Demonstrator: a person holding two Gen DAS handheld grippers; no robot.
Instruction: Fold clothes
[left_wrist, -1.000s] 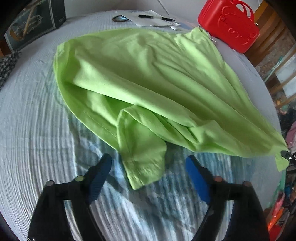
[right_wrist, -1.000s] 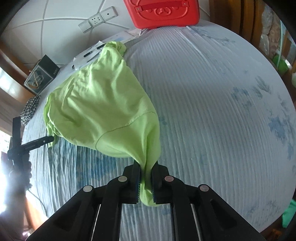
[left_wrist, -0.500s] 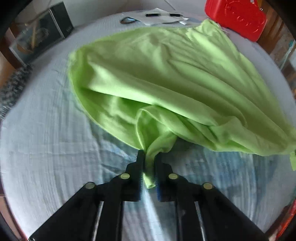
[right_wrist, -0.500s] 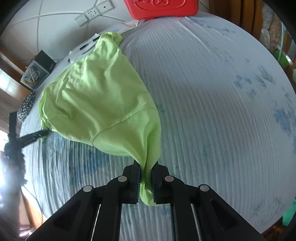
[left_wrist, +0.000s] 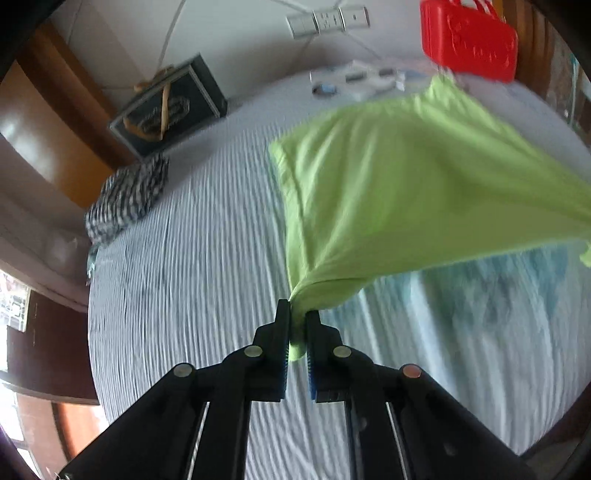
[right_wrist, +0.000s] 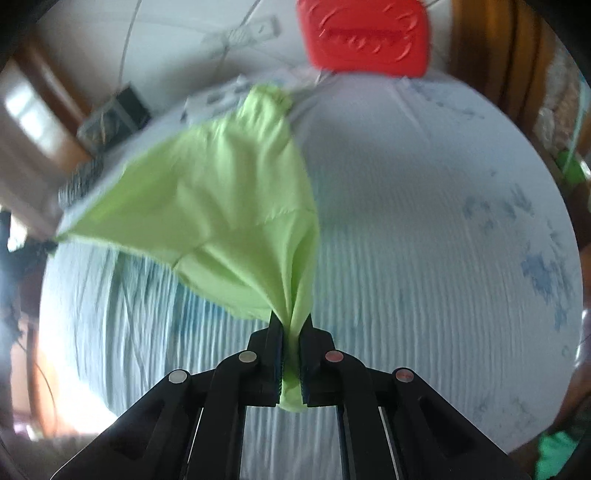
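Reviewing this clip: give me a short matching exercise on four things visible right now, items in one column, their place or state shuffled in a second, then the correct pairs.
Items:
1. green shirt
2. red case
3. black-and-white checked cloth
4. dark box

Places or states:
A. standing against the wall at the far left of the bed
B. lying bunched at the left edge of the bed
C. pinched at two ends, by the left tongs and the right tongs
D. at the far right end of the bed, beyond the shirt's far tip

Pairs: 1-C, 2-D, 3-B, 4-A
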